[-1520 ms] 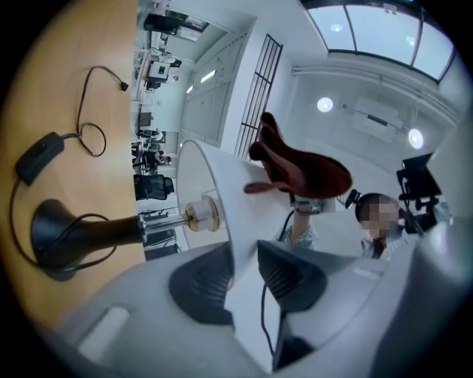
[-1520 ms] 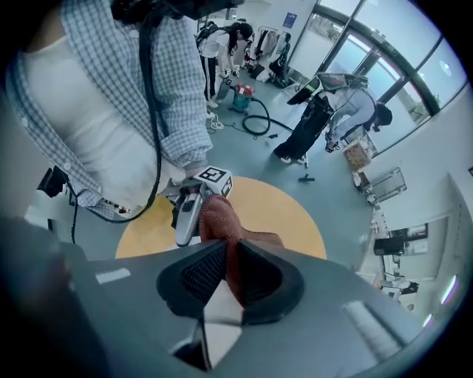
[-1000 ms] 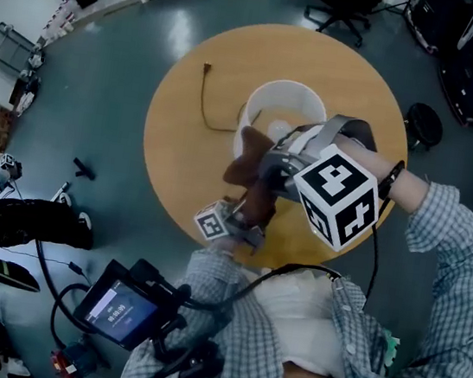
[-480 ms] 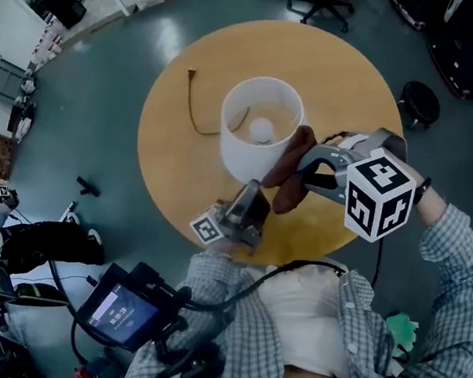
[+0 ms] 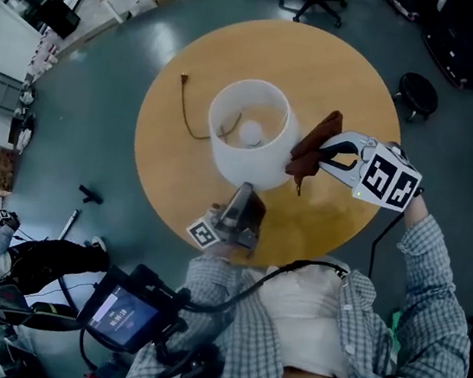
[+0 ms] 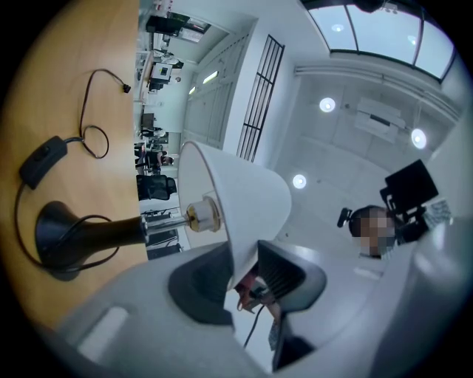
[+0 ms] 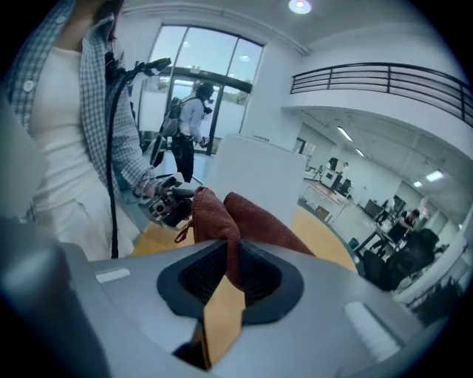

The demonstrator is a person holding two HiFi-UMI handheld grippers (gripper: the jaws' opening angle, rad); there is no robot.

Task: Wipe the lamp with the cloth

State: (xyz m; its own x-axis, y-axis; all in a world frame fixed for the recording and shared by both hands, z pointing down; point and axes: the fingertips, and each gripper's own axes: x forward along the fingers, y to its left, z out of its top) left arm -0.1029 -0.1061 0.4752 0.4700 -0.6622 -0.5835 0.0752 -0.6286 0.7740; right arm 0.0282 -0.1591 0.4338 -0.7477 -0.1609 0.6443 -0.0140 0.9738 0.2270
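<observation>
Head view: the lamp sits mid-bench, with the cloth hanging just right of its shade. Left gripper view: left tongs are clamped on the shade's rim. Right gripper view: right tongs are pinching that reddish cloth.

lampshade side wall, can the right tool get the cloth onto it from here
Probably yes. The right tool, shut on the cloth, is close beside the lampshade with nothing between; the left tool grips its near rim, clear of that side.
</observation>
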